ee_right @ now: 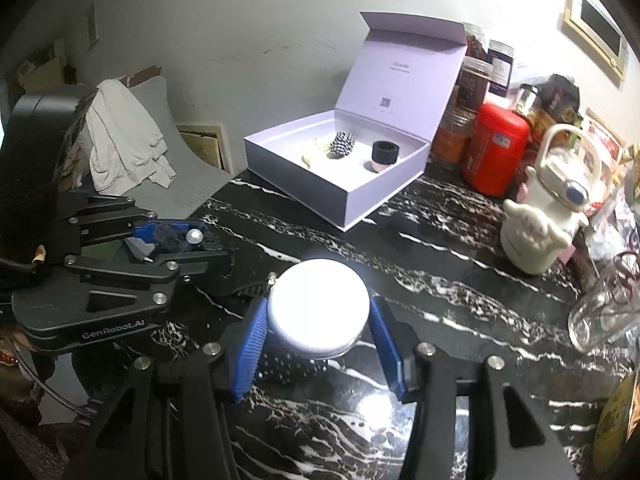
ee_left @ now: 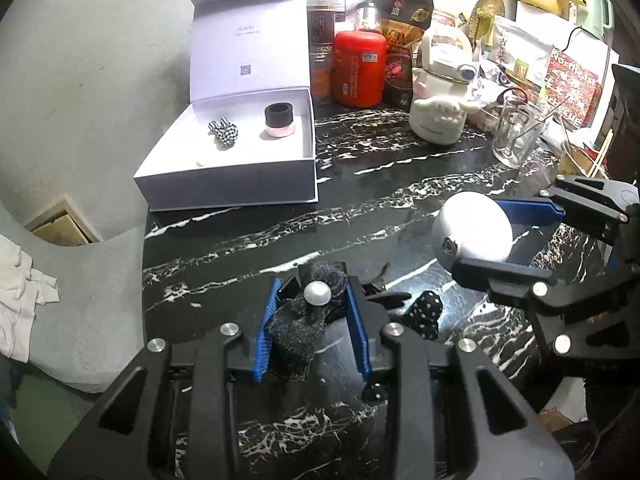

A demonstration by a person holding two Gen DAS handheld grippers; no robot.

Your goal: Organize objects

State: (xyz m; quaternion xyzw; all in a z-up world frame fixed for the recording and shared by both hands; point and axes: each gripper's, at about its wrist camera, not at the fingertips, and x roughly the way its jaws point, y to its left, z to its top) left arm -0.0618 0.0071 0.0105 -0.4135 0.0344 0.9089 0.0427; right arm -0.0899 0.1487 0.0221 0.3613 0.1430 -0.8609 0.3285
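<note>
Left wrist view, left gripper: we see its blue-padded fingers clenched on a black glittery fabric bow with a white pearl bead at its centre, held above the black marble-patterned tabletop with white veins.
Left wrist view, right gripper: we see it at the right edge, grasping a round white-lidded jar.
Left wrist view, beneath the grippers: a black dotted fabric piece lies on the tabletop, between the two grippers.
Left wrist view, destination: an open pale lilac cardboard box with a raised hinged lid stands at the far left of the tabletop; we find inside it a black-and-white checked fabric knot and a small pink jar with a black cap, apart from each other.
Left wrist view, surroundings: a red cylindrical canister, a cream ceramic teapot with a hoop handle and a clear glass beaker crowd the far edge, just right of the box.
Right wrist view, right gripper: we see its fingers closed on the white-lidded jar.
Right wrist view, left gripper: at the left, gripping the bow, whose pearl shows.
Right wrist view, path: bare tabletop lies between the jar and the box; the canister and teapot stand to its right.
Right wrist view, background: a pale cloth draped over a grey seat.
</note>
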